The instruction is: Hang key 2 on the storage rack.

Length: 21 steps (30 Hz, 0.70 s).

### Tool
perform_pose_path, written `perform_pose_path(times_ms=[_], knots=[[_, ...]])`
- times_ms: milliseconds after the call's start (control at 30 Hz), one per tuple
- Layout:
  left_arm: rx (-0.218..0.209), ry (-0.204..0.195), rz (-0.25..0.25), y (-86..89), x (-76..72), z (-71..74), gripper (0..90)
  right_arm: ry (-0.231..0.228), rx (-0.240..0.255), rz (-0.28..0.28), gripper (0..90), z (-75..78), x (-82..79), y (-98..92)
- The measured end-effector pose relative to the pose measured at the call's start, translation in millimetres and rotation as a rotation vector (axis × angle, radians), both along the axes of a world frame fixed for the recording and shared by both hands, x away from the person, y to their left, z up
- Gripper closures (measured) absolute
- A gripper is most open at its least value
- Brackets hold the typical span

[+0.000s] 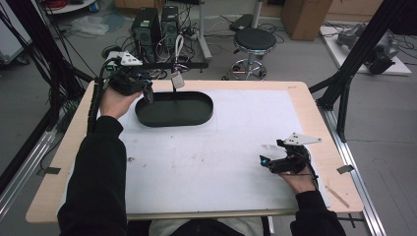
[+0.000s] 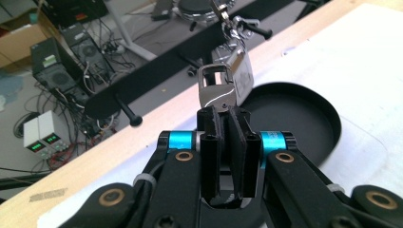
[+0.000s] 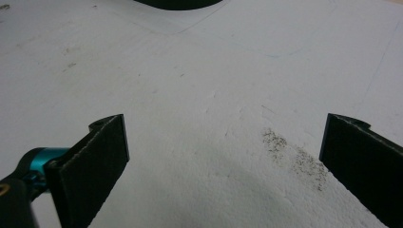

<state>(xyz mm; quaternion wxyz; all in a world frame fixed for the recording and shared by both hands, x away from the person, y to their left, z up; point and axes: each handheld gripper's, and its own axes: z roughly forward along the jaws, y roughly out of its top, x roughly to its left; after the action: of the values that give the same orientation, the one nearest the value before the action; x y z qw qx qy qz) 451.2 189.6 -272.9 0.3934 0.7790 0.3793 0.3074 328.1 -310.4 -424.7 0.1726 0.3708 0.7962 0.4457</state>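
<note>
Left gripper [image 1: 147, 93] was raised at the table's far left, over the left end of the black oval tray [image 1: 174, 109], forearm stretched forward. Its jaws were clamped on a metal clasp [image 2: 217, 92]; a silver tag [image 2: 240, 76] hung against it from a clip above. The left gripper view showed the pinch up close; in the high view the tag [image 1: 178, 81] was a small shape above the tray's far rim. Right gripper [image 1: 268, 162] rested low on the white mat [image 1: 206, 152], near right, jaws spread wide, nothing between. A black stool [image 1: 254, 42] stood beyond the table.
</note>
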Motion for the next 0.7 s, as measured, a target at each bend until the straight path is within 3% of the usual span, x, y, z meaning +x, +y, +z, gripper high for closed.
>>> perform_pose_path(times_ms=[333, 467, 700], knots=[[0.029, 0.015, 0.034, -16.1, 13.5, -11.8, 83.2, -0.003, -0.004, 0.001, 1.6, -0.3, 0.2, -1.1], [0.021, 0.019, 0.044, -17.6, 15.2, -13.4, 83.2, 0.001, -0.003, -0.003, 1.6, 0.2, -0.8, -1.3], [0.076, 0.062, 0.078, -27.3, 21.3, -24.0, 83.1, -0.003, -0.006, -0.001, 1.6, -0.1, -0.4, -1.0]])
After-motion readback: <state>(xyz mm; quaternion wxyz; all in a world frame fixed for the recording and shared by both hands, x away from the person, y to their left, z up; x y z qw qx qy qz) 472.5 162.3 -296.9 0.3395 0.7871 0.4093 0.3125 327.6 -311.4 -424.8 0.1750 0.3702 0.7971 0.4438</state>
